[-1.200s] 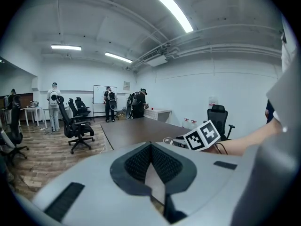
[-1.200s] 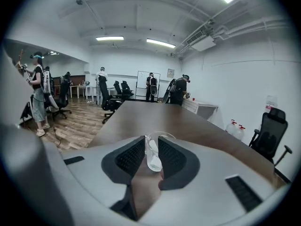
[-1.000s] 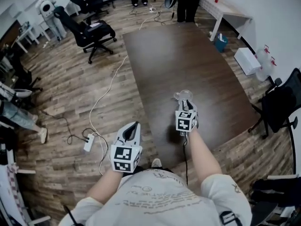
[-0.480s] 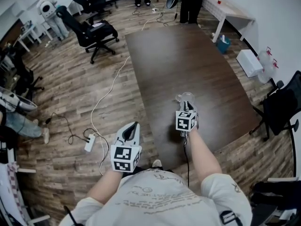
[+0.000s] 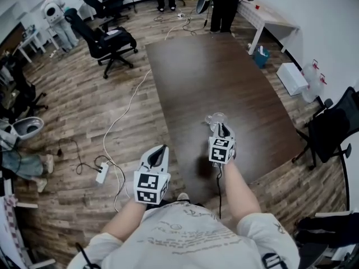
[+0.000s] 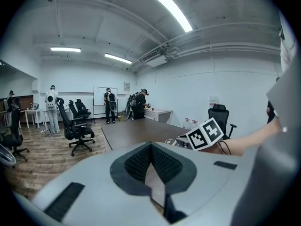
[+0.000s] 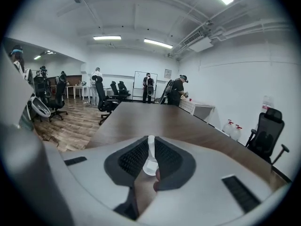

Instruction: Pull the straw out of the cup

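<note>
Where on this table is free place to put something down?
The table is bare from the cup to its far edge, and on both sides of the cup. Only around the right tongs is it crowded.

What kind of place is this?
Probably an office or meeting room: a long dark conference table, black swivel office chairs on the wood-look floor, and a whiteboard at the far wall.
</note>
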